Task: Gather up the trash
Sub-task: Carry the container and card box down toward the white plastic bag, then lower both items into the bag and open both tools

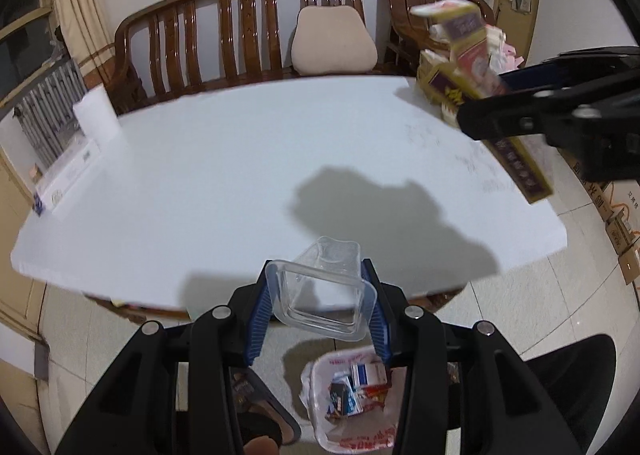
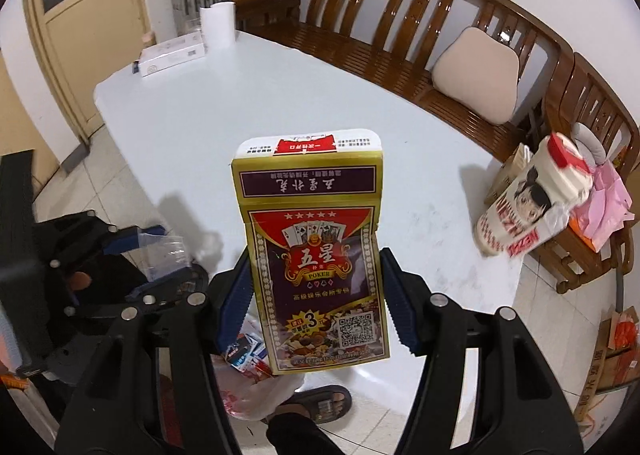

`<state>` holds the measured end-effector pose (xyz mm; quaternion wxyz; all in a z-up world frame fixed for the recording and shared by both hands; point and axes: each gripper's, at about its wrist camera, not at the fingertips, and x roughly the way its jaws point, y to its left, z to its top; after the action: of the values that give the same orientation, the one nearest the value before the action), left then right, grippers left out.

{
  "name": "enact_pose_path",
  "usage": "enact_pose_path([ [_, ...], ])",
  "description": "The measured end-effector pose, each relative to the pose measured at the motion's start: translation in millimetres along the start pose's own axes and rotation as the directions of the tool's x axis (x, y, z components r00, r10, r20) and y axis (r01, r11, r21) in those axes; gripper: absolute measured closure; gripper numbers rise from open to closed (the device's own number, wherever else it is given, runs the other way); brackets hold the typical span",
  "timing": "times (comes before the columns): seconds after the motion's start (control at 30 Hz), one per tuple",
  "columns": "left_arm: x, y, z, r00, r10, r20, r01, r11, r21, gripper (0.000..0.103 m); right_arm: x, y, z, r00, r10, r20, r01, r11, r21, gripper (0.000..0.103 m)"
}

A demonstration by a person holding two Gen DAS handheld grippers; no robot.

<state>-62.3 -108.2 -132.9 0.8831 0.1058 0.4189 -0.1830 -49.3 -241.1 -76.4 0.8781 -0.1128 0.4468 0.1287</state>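
Observation:
A clear plastic container is clamped between the blue pads of my left gripper, just past the near edge of the white table. Below it on the floor stands a bin lined with a white, red-printed bag, with several small cartons inside. My right gripper is shut on a gold and purple playing-card box, held upright with its top flap open. In the left wrist view that box hangs at the table's right side. In the right wrist view the left gripper is at the left.
A wooden bench with a beige cushion runs behind the table. A white roll and a flat white box sit at the table's far left. A printed white cup is at the right edge. A sandalled foot is near the bin.

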Motion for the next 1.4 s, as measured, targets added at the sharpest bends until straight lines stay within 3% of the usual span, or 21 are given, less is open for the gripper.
enact_pose_path([
  [0.57, 42.1, -8.5, -112.9, 0.993, -0.003, -0.117, -0.002, 0.999, -0.042, 0.062, 10.1, 66.9, -121.2, 0.999, -0.007, 0.035, 0.003, 0.992, 0.129, 0.044],
  [1.0, 114.9, -10.5, -177.6, 0.972, 0.0, -0.236, -0.021, 0.996, -0.088, 0.062, 97.7, 75.3, -193.8, 0.995, -0.046, -0.09, 0.07, 0.956, 0.285, 0.044],
  [1.4, 179.8, -20.0, -221.9, 0.935, -0.046, -0.351, 0.008, 0.994, -0.109, 0.062, 192.8, 70.9, -238.6, 0.978, 0.032, -0.208, 0.058, 0.909, 0.413, 0.044],
])
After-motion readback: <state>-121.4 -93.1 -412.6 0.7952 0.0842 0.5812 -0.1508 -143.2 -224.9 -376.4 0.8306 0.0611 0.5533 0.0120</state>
